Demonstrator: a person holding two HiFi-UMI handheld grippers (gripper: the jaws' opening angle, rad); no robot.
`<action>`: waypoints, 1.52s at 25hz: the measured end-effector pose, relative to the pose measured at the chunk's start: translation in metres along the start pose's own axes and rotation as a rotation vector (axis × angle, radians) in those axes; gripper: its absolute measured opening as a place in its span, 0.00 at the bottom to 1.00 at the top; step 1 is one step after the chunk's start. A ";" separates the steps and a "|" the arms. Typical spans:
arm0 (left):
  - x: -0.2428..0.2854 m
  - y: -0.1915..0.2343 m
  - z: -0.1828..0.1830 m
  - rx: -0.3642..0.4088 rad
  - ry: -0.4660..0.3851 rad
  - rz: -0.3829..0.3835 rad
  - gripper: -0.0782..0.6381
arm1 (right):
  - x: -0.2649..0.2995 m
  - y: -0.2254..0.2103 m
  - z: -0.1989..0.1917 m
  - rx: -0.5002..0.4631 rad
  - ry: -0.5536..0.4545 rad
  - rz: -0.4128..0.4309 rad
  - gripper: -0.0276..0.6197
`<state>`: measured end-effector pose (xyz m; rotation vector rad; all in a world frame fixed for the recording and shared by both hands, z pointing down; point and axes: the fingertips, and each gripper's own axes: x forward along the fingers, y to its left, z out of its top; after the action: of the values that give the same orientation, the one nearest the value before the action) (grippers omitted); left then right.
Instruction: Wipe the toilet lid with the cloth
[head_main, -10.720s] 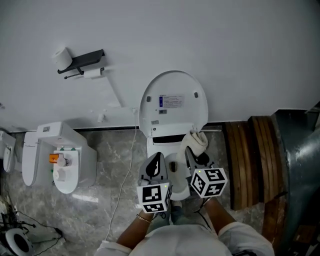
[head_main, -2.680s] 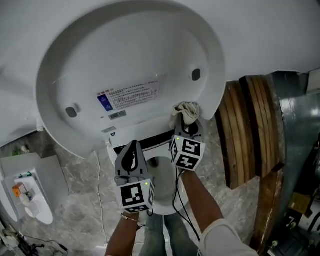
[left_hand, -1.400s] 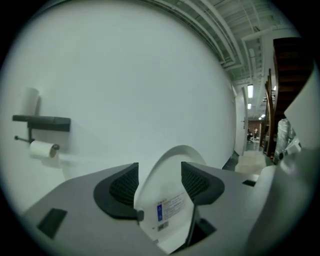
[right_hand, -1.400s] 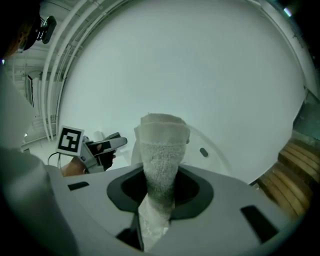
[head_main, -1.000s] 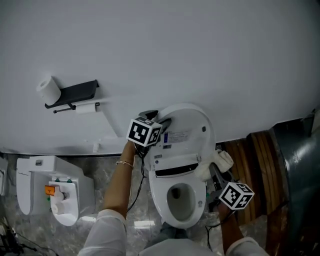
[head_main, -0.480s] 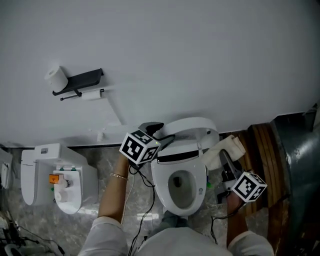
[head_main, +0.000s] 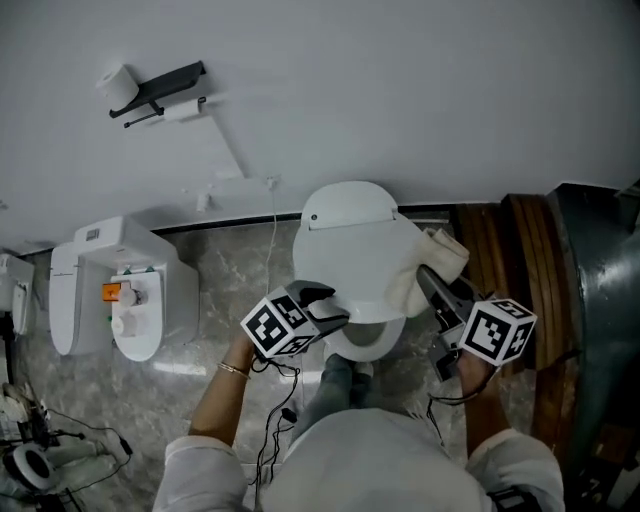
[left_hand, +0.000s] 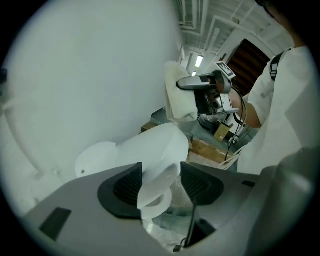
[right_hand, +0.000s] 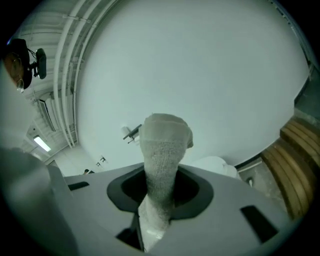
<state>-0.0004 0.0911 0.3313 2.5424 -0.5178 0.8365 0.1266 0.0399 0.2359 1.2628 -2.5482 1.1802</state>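
- My left gripper (head_main: 335, 308) pinches the toilet lid (head_main: 355, 245), now down, at its 6 o'clock rim
- My right gripper (head_main: 428, 278) clamps the cloth (head_main: 441, 250) at the lid's 3 o'clock
- Next, I reckon: press and sweep across

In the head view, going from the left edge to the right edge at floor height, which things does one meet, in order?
small white fixture → toilet lid → cloth → wooden planks → dark metal panel
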 end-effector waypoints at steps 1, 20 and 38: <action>0.007 -0.010 -0.015 -0.033 -0.004 0.007 0.48 | -0.003 -0.005 -0.014 0.001 0.026 -0.009 0.20; 0.127 -0.029 -0.222 -0.568 -0.048 0.265 0.19 | 0.047 -0.116 -0.260 -0.023 0.422 -0.120 0.20; 0.211 0.000 -0.334 -0.792 0.110 0.436 0.17 | 0.094 -0.183 -0.391 0.037 0.539 -0.181 0.20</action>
<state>0.0003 0.2082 0.7081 1.6721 -1.1294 0.7088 0.0899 0.1684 0.6569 0.9834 -1.9929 1.3129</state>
